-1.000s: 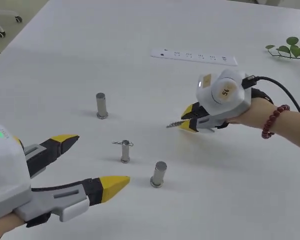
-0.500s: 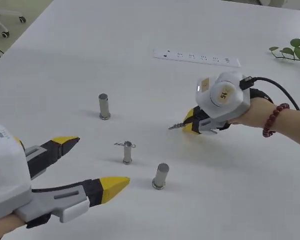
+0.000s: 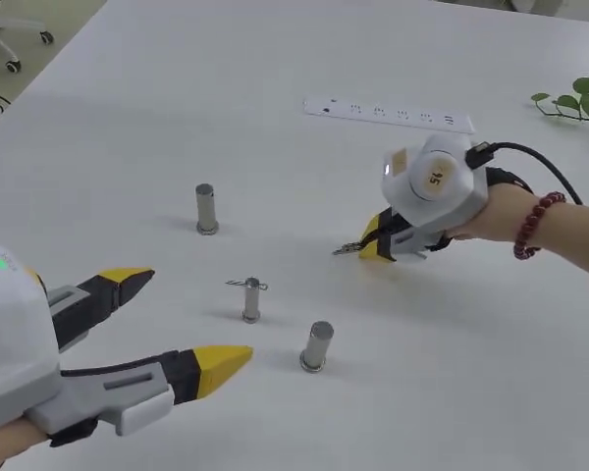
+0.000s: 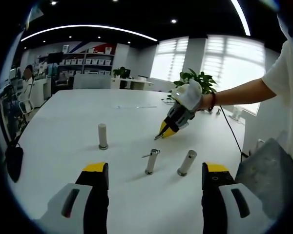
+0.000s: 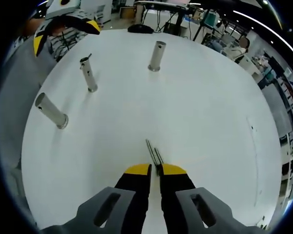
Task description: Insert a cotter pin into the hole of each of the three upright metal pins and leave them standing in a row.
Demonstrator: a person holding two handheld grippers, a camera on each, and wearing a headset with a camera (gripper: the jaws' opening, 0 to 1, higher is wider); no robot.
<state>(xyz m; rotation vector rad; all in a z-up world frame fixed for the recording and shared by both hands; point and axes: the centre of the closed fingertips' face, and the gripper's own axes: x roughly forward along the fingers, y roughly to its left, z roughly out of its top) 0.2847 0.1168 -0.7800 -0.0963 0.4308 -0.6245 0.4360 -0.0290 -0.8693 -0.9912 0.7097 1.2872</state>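
Now the right claw (image 3: 375,245) pinches a cotter pin (image 3: 348,248), and the left claw (image 3: 191,316) is wide open above the tabletop (image 3: 275,137).

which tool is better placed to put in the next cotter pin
Right. The right tool is shut on a cotter pin, which points out toward the metal pins. The left tool is open and empty.
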